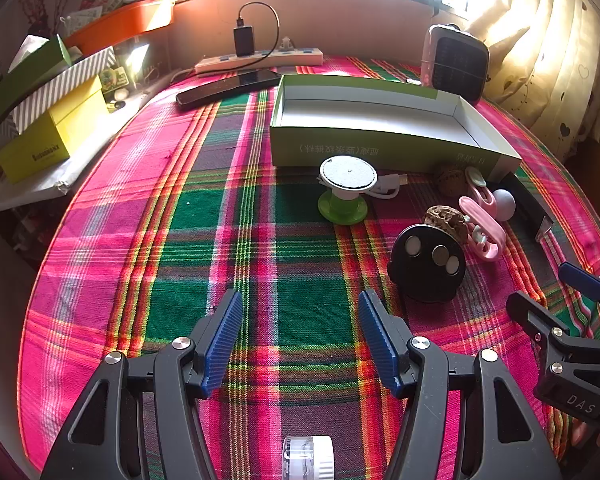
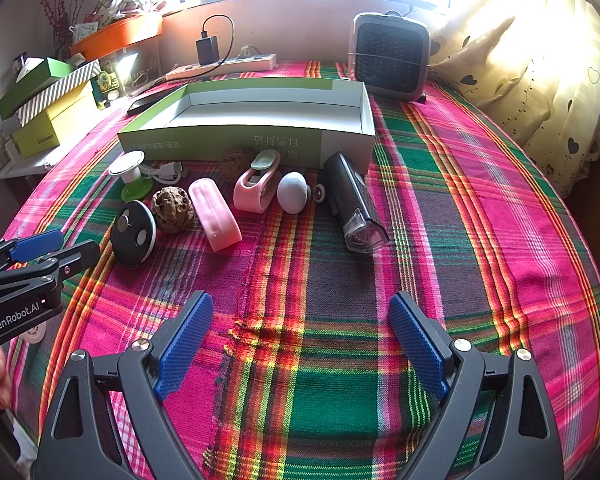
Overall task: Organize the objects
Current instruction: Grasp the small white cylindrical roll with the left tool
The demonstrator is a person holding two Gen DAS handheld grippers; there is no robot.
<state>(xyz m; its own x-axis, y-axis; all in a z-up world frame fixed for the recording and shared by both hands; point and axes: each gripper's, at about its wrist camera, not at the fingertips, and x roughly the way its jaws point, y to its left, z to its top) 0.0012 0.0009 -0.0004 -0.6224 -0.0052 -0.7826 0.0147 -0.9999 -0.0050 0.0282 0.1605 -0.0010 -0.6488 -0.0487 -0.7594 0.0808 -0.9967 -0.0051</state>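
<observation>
An empty green and white box (image 1: 384, 148) (image 2: 236, 142) lies open on the plaid cloth. In front of it lie small things: a green spool with a white top (image 1: 345, 190) (image 2: 132, 178), a white cable (image 2: 166, 172), two walnuts (image 2: 173, 209) (image 1: 446, 220), a black disc (image 1: 428, 264) (image 2: 133, 234), pink clips (image 2: 214, 214) (image 1: 482, 228), a grey egg shape (image 2: 293, 192) and a black torch (image 2: 352, 204). My left gripper (image 1: 300, 340) is open and empty, short of the disc. My right gripper (image 2: 300, 344) is open and empty, short of the torch.
A small heater (image 2: 390, 58) (image 1: 456, 66) stands behind the box. A power strip with a charger (image 1: 260, 56) and a black phone (image 1: 228, 88) lie at the back. Stacked boxes (image 1: 44, 120) sit on a shelf at left. Curtains (image 2: 540, 60) hang at right.
</observation>
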